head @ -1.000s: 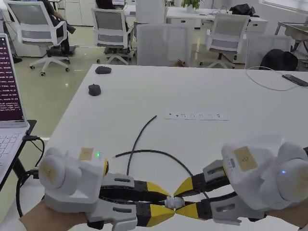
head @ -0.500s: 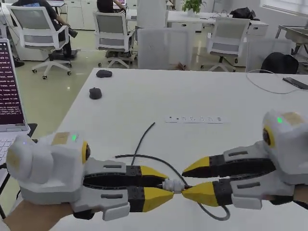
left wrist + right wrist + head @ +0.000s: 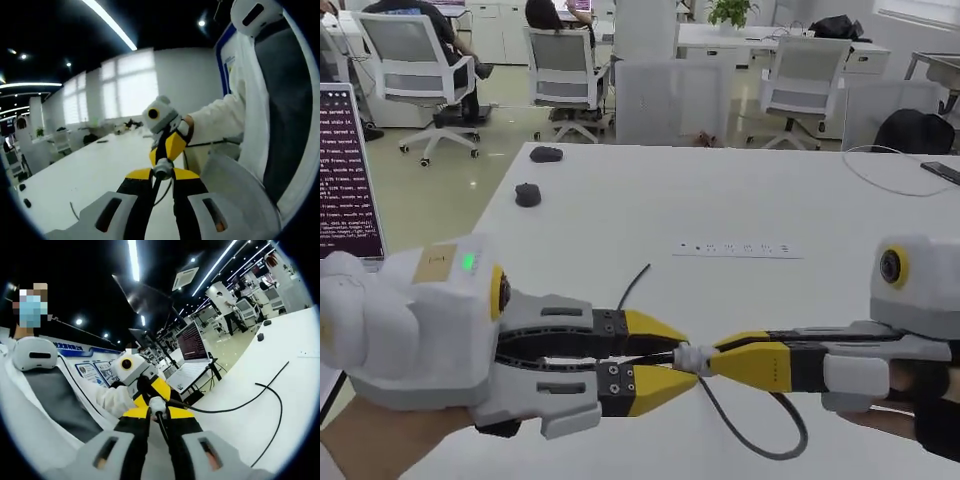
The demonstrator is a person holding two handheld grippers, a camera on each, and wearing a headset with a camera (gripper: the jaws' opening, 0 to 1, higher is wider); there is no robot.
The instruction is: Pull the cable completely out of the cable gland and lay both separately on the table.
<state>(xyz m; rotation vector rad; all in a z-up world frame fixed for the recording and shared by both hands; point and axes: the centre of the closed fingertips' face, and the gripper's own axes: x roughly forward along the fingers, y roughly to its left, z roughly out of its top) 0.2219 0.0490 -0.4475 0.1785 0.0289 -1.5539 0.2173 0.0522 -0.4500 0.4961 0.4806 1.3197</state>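
A small white cable gland point(image 3: 692, 356) hangs above the table with a black cable point(image 3: 760, 440) running through it. My left gripper point(image 3: 682, 360) comes in from the left, and its yellow jaws are shut on the cable gland point(image 3: 162, 169). My right gripper point(image 3: 718, 360) faces it from the right, nearly tip to tip, shut on the cable point(image 3: 161, 426) just behind the gland point(image 3: 156, 404). One stretch of cable loops down below the right gripper. The other stretch passes behind the left jaws, and its free end point(image 3: 644, 269) lies on the table point(image 3: 770, 200).
A flush power strip point(image 3: 738, 248) is set into the table beyond the grippers. Two dark mice point(image 3: 528, 194) lie at the far left. A laptop point(image 3: 348, 200) stands off the left edge. Office chairs stand behind the table, and a phone point(image 3: 942, 172) lies at the far right.
Both grippers have risen a little and the right one has rolled onto its side. The gland stays between the tips. A wider loop of cable hangs below the right gripper.
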